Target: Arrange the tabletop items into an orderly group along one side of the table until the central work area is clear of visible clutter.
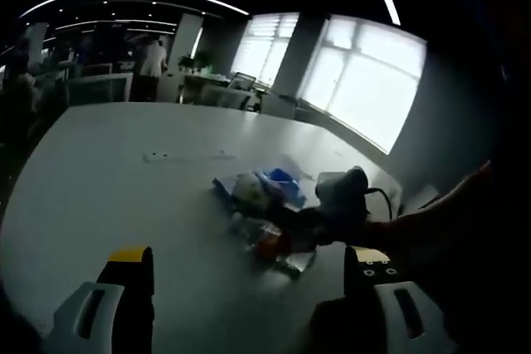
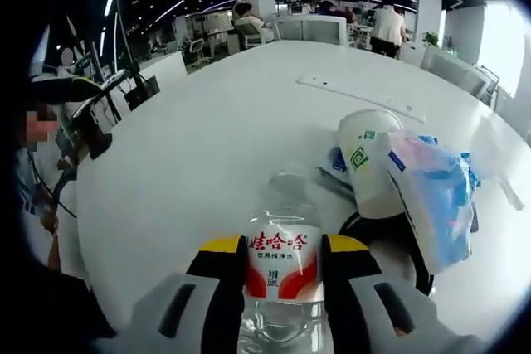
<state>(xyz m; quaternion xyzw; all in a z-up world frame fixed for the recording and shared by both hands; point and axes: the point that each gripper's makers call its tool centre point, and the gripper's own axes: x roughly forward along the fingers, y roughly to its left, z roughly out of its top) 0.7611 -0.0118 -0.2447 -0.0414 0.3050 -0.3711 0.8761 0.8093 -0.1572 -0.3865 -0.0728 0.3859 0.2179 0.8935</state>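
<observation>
My right gripper (image 2: 284,248) is shut on a clear water bottle (image 2: 282,205) with a red and white label, low over the white table (image 2: 207,138). Just right of it lie a white paper cup (image 2: 369,159) on its side and a blue and pink plastic packet (image 2: 431,196), with something black (image 2: 390,242) beneath them. In the left gripper view the same pile (image 1: 261,188) sits mid-table, and the right gripper (image 1: 286,238) reaches in from the right, holding the bottle (image 1: 264,244). My left gripper (image 1: 249,275) hangs open over bare table in front of the pile.
A flat white strip (image 2: 357,93) lies on the table beyond the pile. A person (image 2: 41,155) sits at the table's left edge beside dark equipment (image 2: 99,105). Chairs and desks (image 2: 307,26) stand behind the far edge. Bright windows (image 1: 365,89) line one wall.
</observation>
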